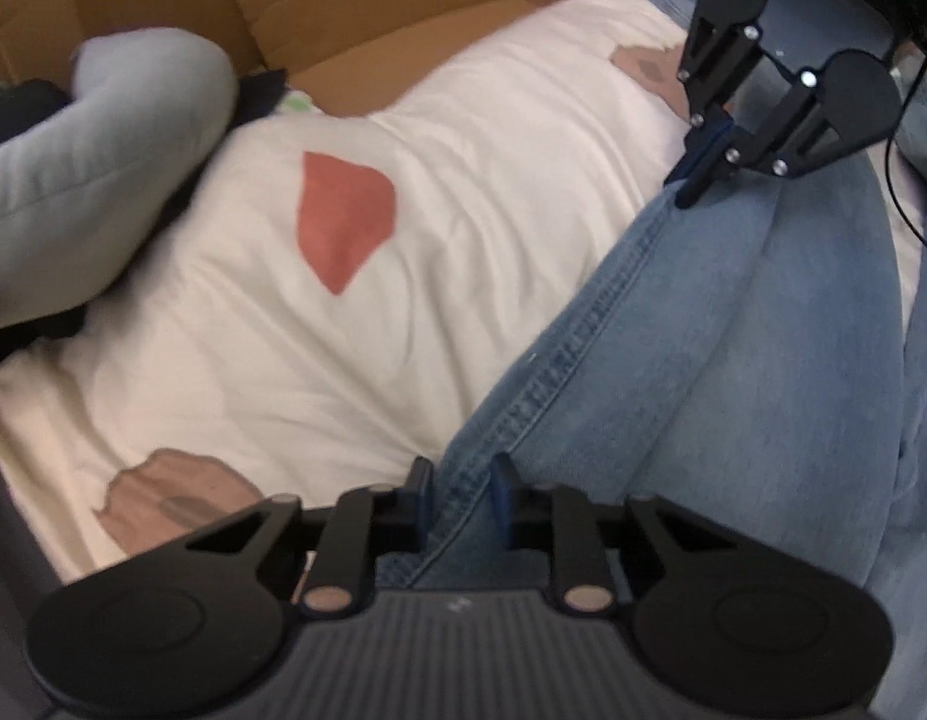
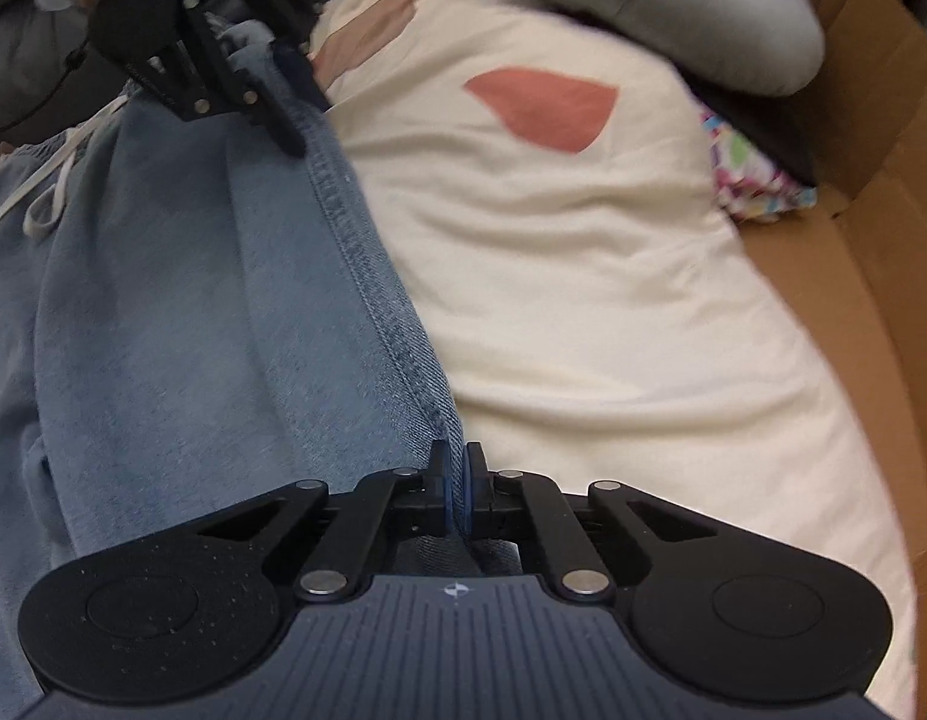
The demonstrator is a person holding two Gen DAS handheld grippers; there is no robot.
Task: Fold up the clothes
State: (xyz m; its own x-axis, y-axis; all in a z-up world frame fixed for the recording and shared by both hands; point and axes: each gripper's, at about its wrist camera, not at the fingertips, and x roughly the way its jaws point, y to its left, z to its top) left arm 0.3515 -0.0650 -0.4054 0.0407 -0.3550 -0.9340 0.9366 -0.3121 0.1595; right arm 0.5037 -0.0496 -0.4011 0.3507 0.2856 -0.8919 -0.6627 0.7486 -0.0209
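Note:
A light blue denim garment (image 1: 733, 360) with a stitched hem and a white drawstring (image 2: 49, 180) lies over a cream cloth (image 1: 283, 360) that bears a red patch (image 1: 343, 216). At the bottom of the left wrist view, my left gripper (image 1: 461, 483) has the hem filling the narrow gap between its pads, shut on it. Further along the same hem, my right gripper (image 2: 457, 474) is pinched shut on the denim edge. Each gripper also appears in the other view: right gripper (image 1: 697, 180), left gripper (image 2: 283, 126). Both point steeply down.
A grey garment (image 1: 103, 138) and a dark item lie bunched at the far side of the cream cloth. A colourful patterned cloth (image 2: 751, 180) lies beside them. Brown cardboard walls (image 2: 853, 276) border the cloth on that side.

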